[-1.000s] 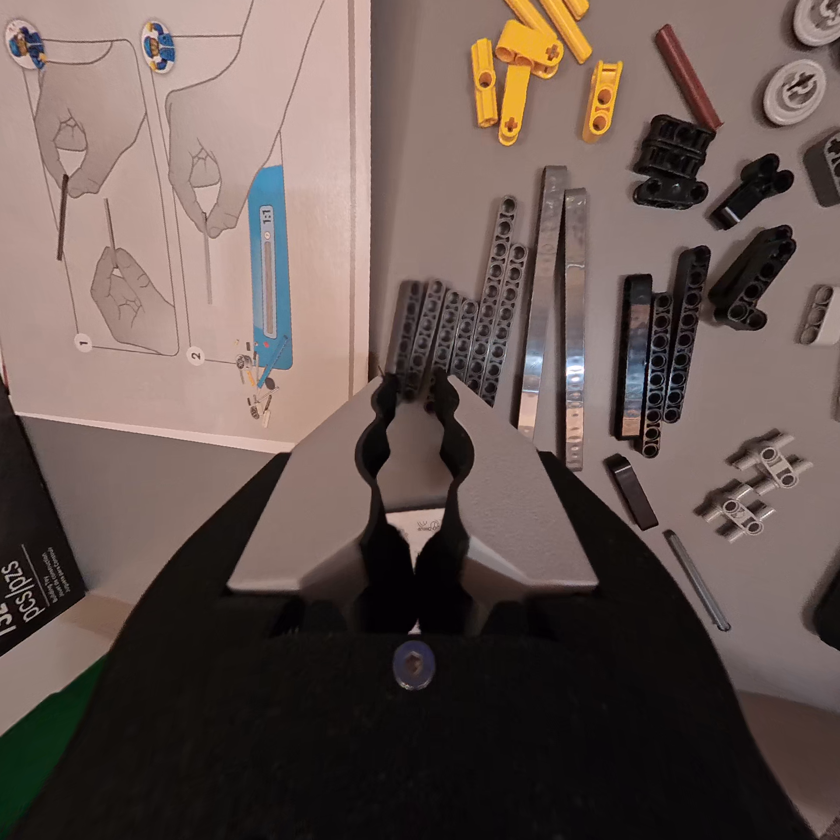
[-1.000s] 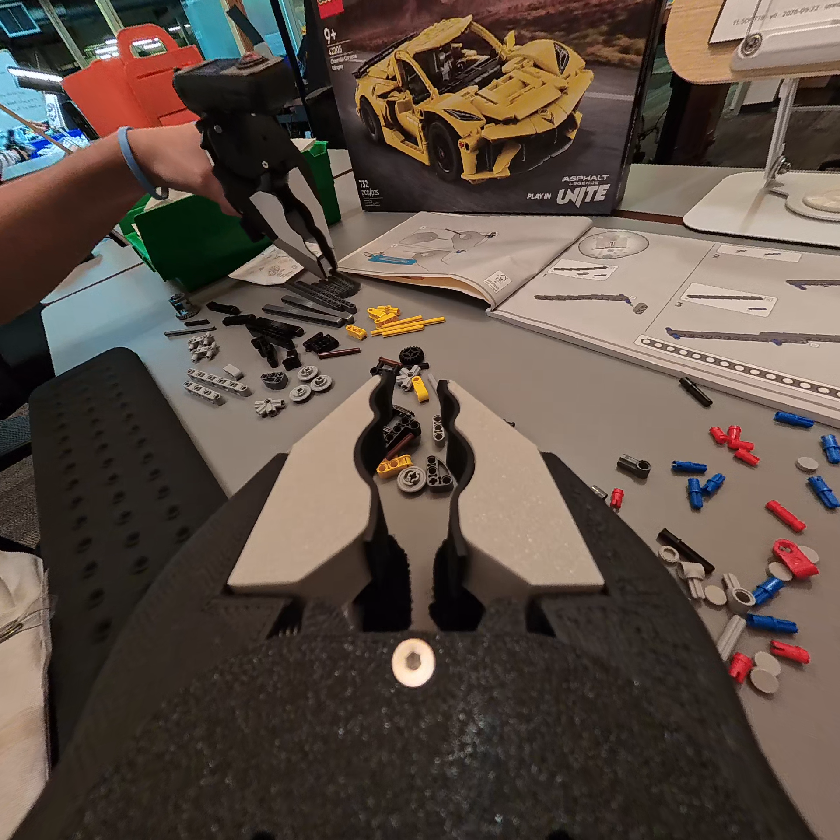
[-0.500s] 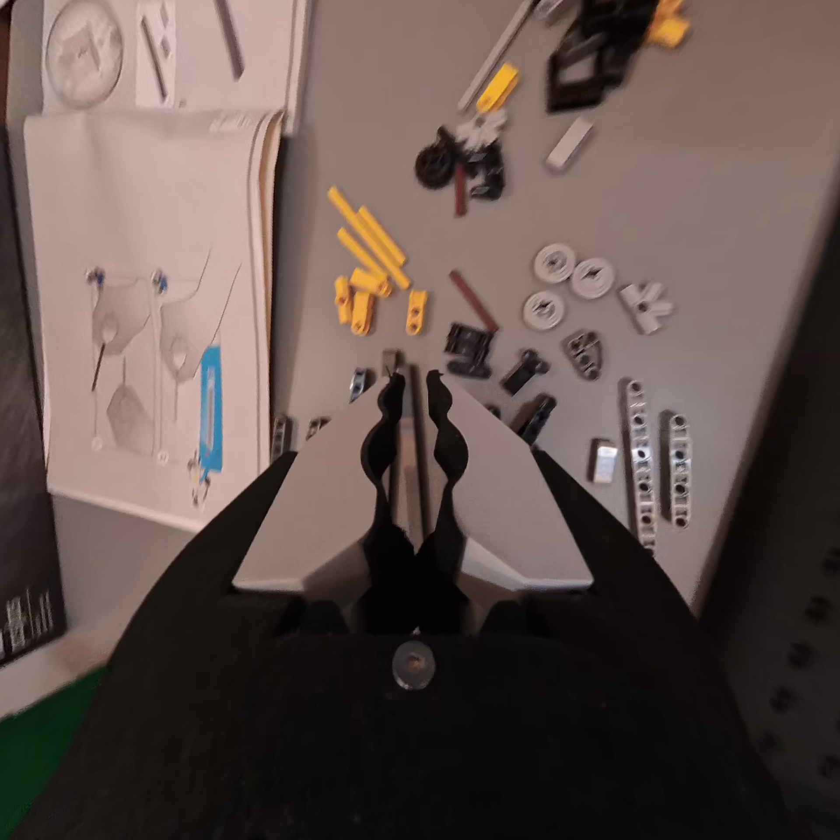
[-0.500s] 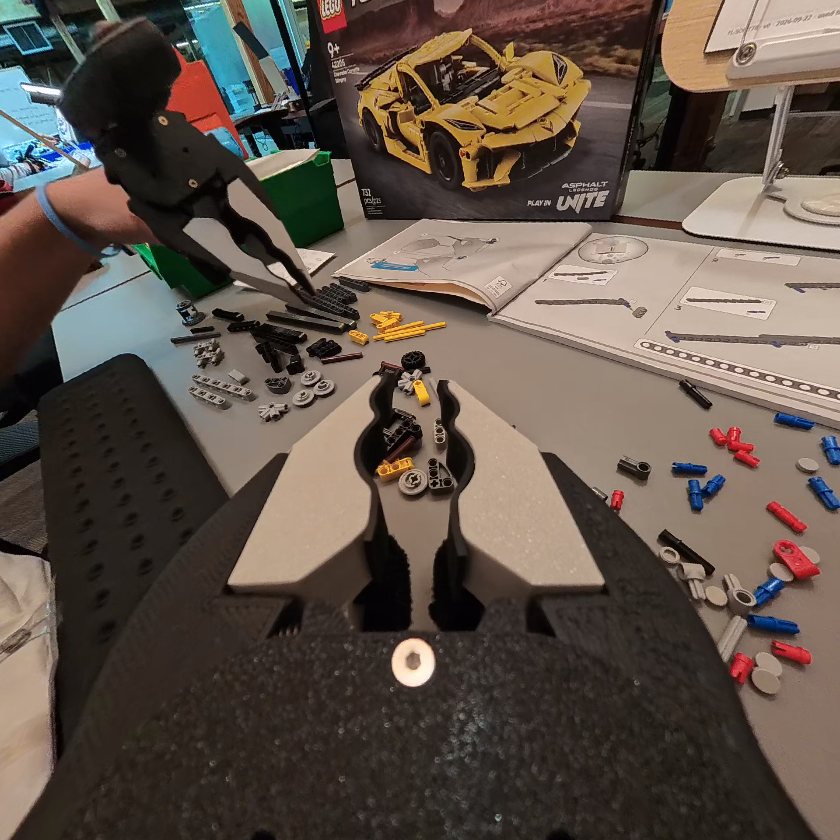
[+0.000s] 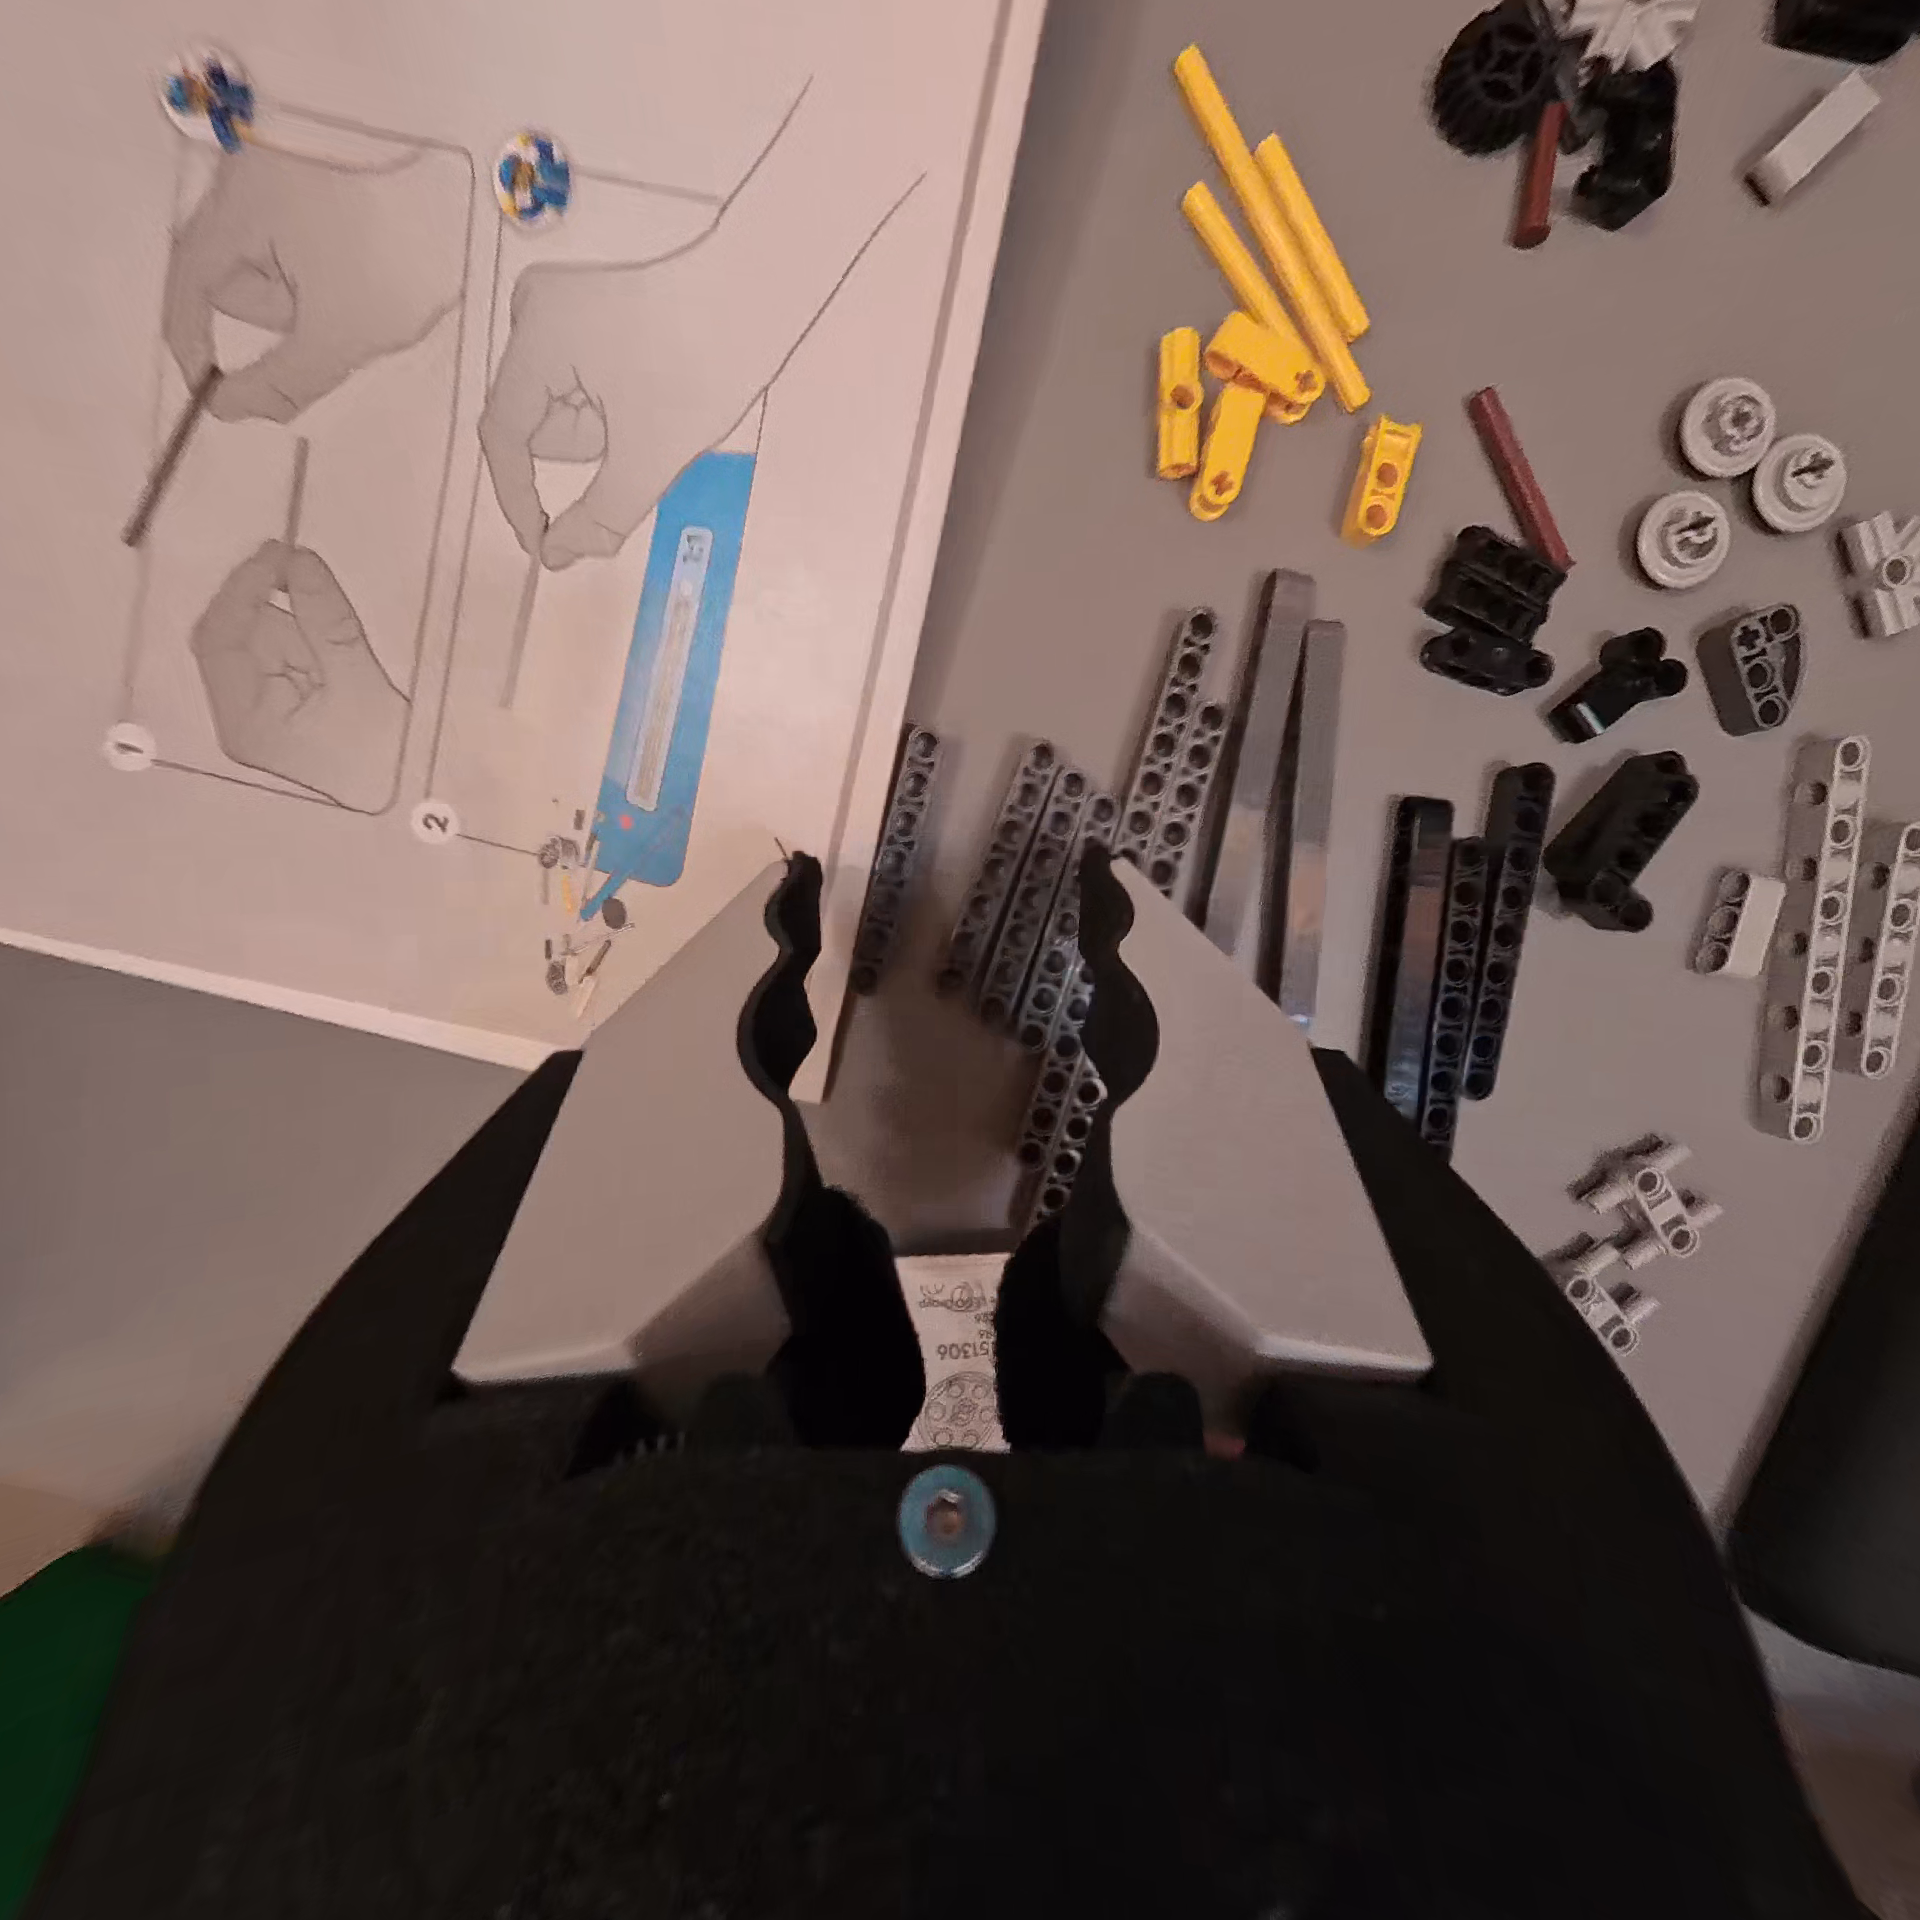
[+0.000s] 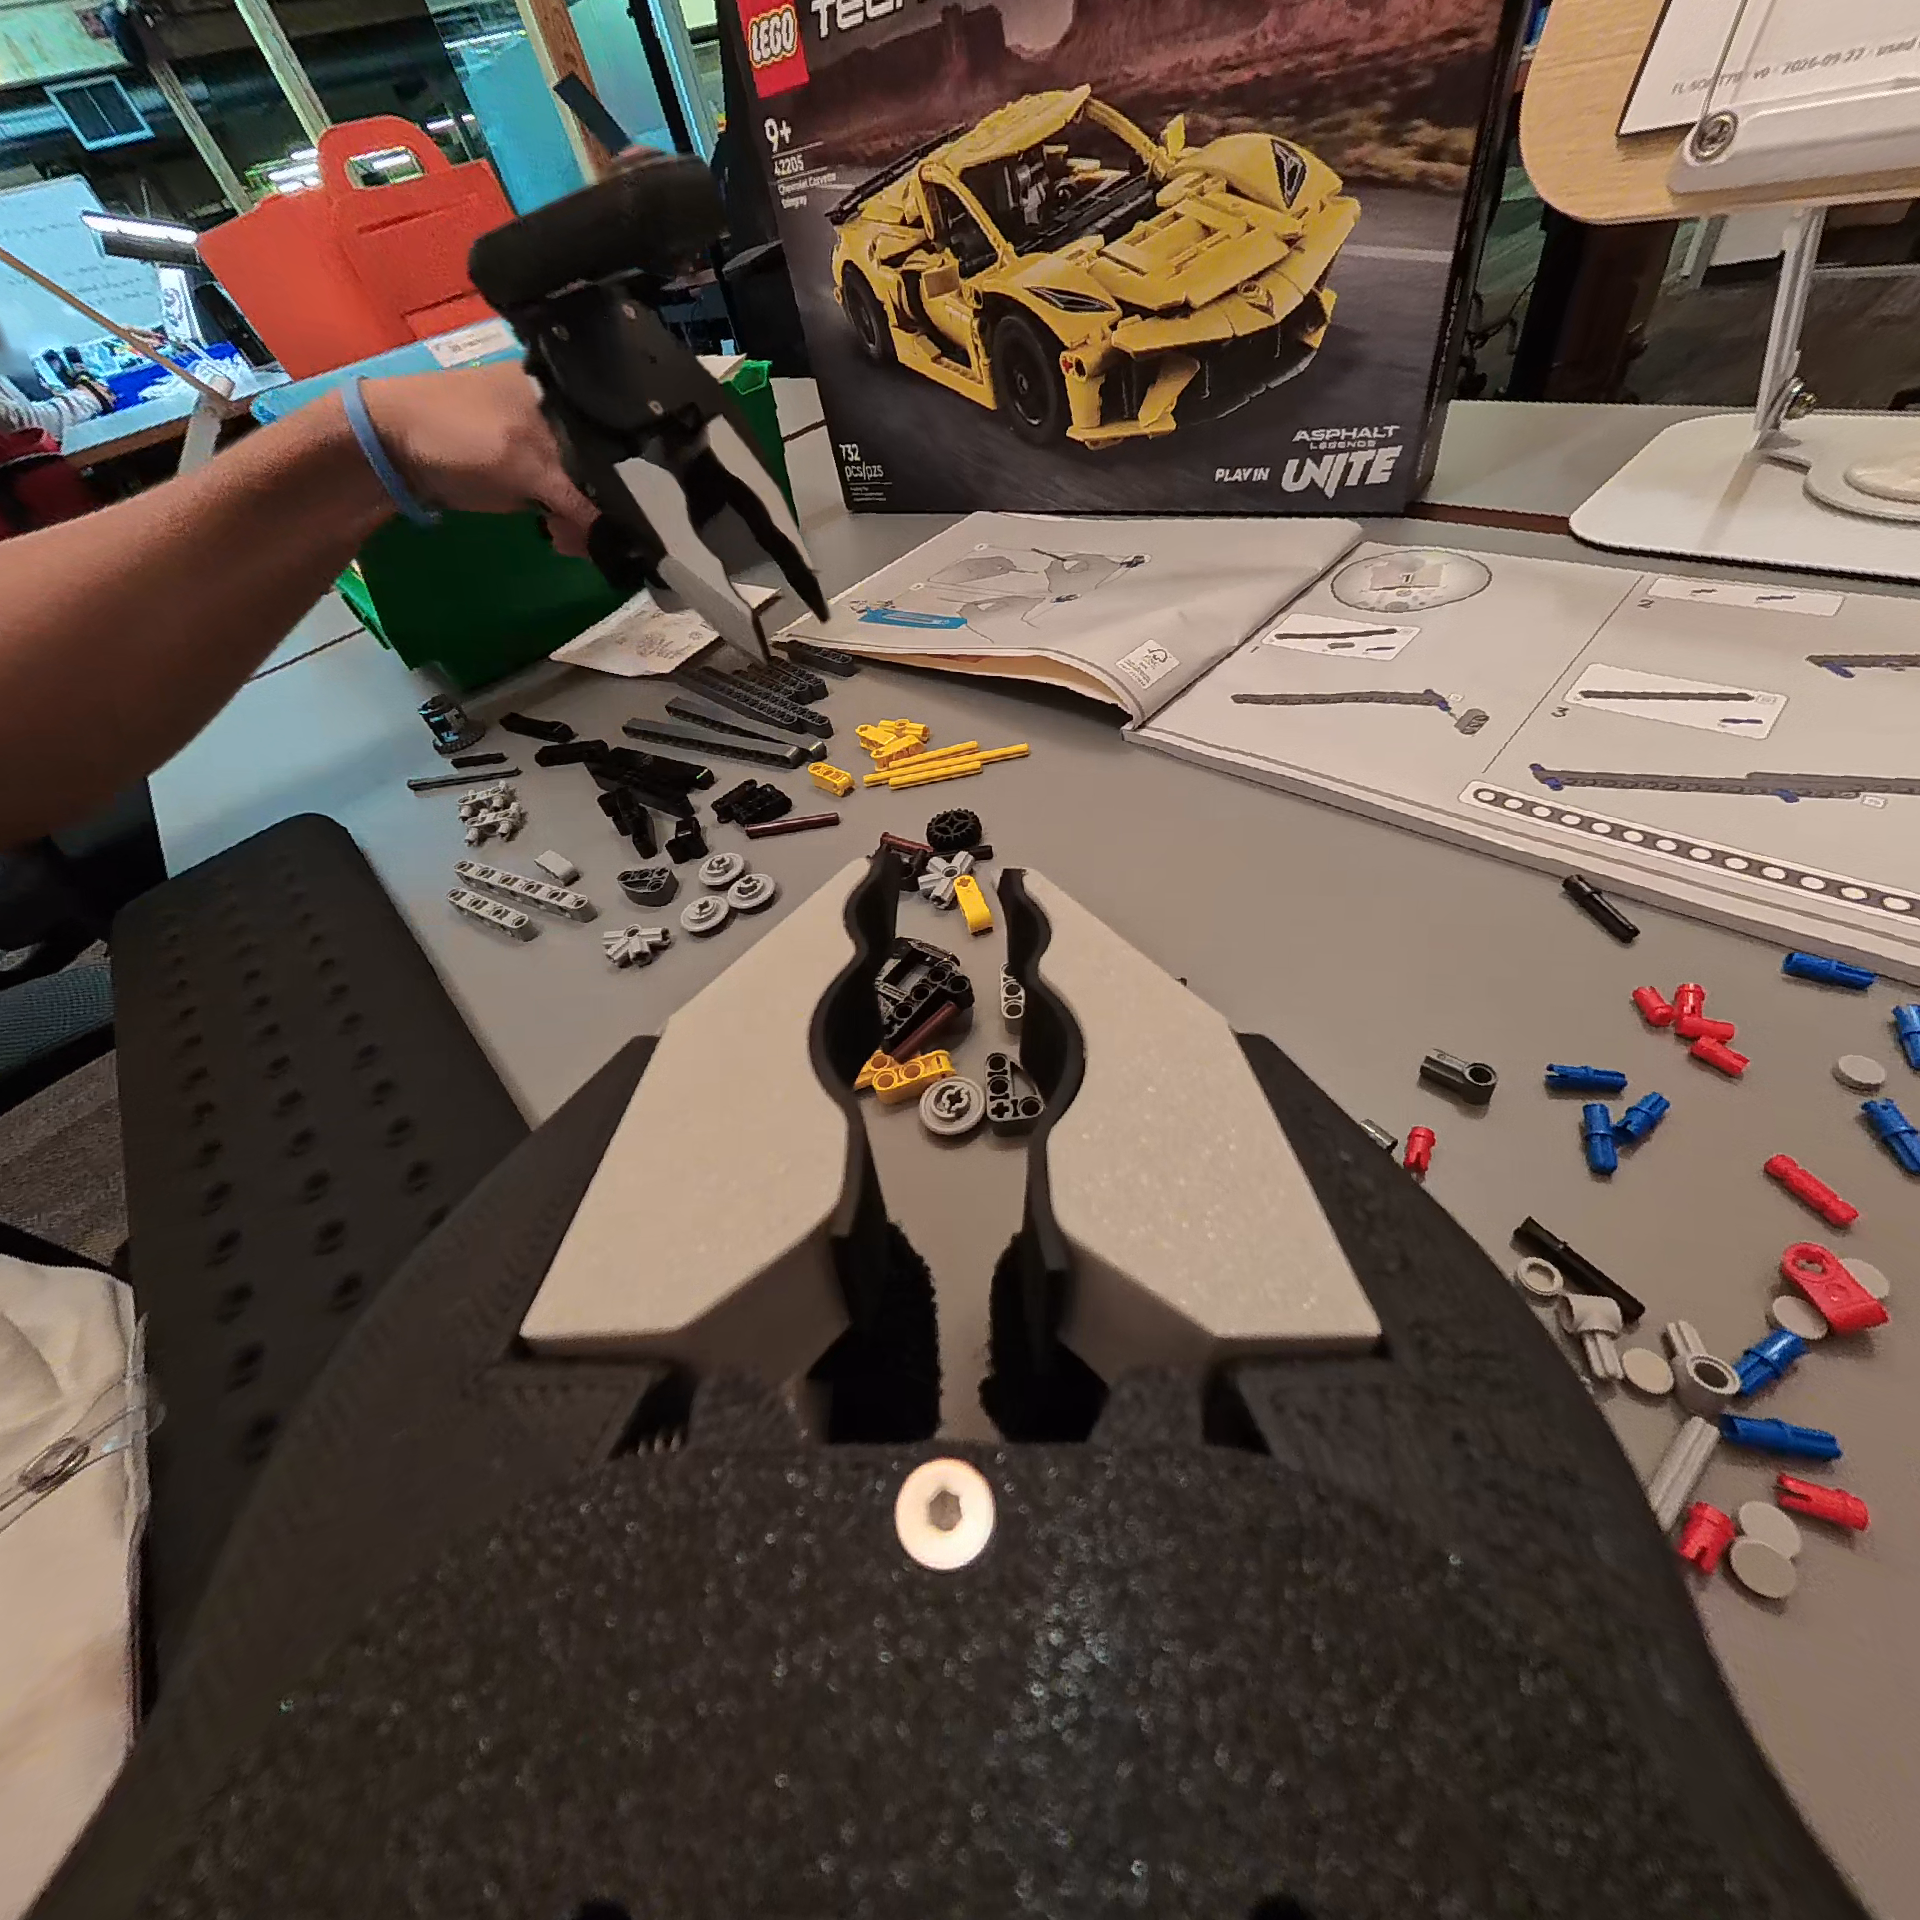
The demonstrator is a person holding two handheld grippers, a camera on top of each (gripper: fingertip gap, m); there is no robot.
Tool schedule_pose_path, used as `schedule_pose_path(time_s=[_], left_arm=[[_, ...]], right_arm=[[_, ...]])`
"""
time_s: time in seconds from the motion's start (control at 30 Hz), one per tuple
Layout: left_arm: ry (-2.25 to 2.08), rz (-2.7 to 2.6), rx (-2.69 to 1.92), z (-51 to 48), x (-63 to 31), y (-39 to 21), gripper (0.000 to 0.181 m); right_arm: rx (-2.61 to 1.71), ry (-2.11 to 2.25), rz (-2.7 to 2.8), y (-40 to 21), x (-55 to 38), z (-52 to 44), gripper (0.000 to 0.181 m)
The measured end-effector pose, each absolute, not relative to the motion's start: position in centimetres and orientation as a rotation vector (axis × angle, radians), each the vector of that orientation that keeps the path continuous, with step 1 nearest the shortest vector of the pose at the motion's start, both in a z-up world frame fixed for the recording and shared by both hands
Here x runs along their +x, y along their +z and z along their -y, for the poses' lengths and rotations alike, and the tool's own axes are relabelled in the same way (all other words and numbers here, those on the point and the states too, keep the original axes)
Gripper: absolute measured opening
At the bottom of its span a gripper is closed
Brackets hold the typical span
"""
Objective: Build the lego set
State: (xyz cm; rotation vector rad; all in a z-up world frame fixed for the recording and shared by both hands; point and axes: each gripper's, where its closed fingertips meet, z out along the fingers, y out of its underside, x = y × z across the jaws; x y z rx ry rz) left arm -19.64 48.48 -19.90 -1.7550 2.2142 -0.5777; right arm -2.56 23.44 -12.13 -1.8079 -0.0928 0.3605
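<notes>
A grey bench (image 6: pixel 1299 935) fills the middle of the right wrist view. At 9 o'clock a black perforated chair seat (image 6: pixel 281 1091) stands against its edge, with grey carpet floor (image 6: pixel 52 1174) under it. At 11 o'clock there is an orange plastic case (image 6: pixel 353 239), and behind it glass partitions (image 6: pixel 499 94) with bright strip lights (image 6: pixel 135 239). At 1 o'clock a round wooden tabletop (image 6: pixel 1579 135) is seen, and at 2 o'clock the white base of a stand (image 6: pixel 1704 499) lies on the bench.
</notes>
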Motion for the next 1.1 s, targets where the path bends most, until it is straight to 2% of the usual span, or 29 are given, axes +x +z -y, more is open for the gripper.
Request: schedule_pose_path(time_s=[0.1, 0.17, 0.5, 0.7, 0.77, 0.93, 1.1], left_arm=[[-0.596, -2.246, -1.820, -48.9, -20.1, -21.0, 0.047], [-0.628, -2.257, -1.820, -48.5, -20.3, -21.0, 0.038], [-0.624, -2.254, -1.808, -46.7, -20.8, -20.0, 0.036], [-0.736, -2.264, -1.405, -39.2, -13.0, -15.6, 0.032], [-0.665, -2.369, -1.240, -35.8, -10.7, -16.5, 0.023], [-0.644, -2.529, -1.171, -31.6, -6.5, -19.6, 0.027], [-0.659, -2.611, -1.215, -30.5, -4.0, -20.9, 0.023]], right_arm=[[-1.807, 0.365, 0.086, -12.1, -2.5, -23.4, 0.020], [-1.809, 0.368, 0.083, -12.1, -2.4, -23.5, 0.020], [-1.809, 0.372, 0.082, -12.2, -2.4, -23.5, 0.020], [-1.806, 0.371, 0.082, -12.1, -2.4, -23.4, 0.020], [-1.805, 0.371, 0.084, -12.1, -2.5, -23.4, 0.020], [-1.789, 0.371, 0.080, -11.8, -2.4, -23.3, 0.020], [-1.785, 0.379, 0.081, -11.8, -2.4, -23.3, 0.020]])
